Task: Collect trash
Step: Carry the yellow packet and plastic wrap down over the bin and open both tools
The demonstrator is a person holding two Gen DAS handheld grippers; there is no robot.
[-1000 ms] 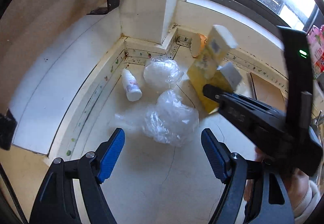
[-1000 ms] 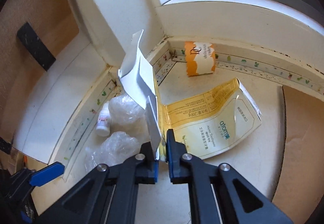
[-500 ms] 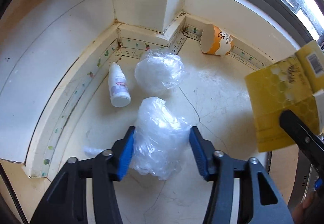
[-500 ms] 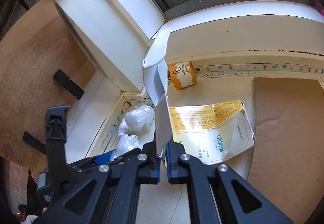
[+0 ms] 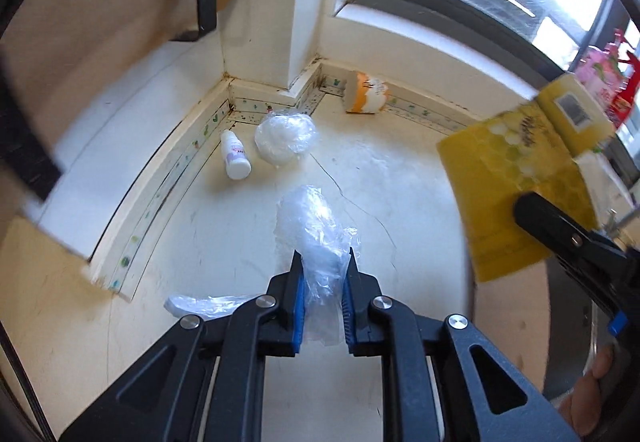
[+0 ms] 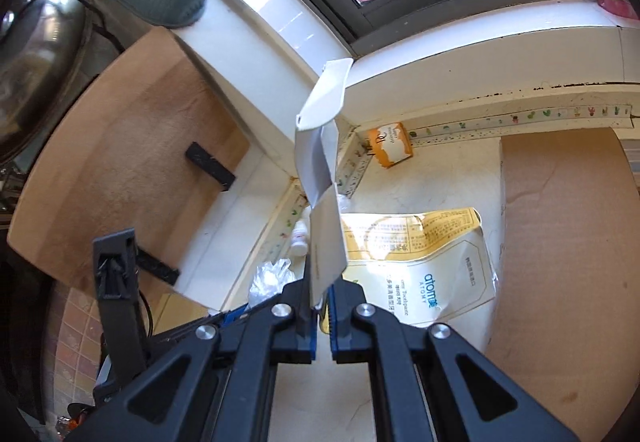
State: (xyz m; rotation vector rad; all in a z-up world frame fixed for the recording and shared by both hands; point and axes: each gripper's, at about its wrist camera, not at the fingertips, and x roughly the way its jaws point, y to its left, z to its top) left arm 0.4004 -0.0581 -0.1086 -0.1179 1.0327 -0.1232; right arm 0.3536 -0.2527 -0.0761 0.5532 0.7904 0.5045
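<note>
Both closing left claw [image 5: 322, 296] pads squeeze plastic wrap [image 5: 316, 226] (crumpled).

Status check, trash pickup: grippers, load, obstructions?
Left gripper closing, crumpled plastic bag between pads. Right gripper shut on yellow carton. Bottle, second bag, orange cup remain. Nothing blocking.

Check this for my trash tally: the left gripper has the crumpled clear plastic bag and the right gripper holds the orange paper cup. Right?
Not quite. The right gripper holds the flattened yellow toothpaste box, as the right wrist view shows; the orange paper cup lies by the wall.
</note>
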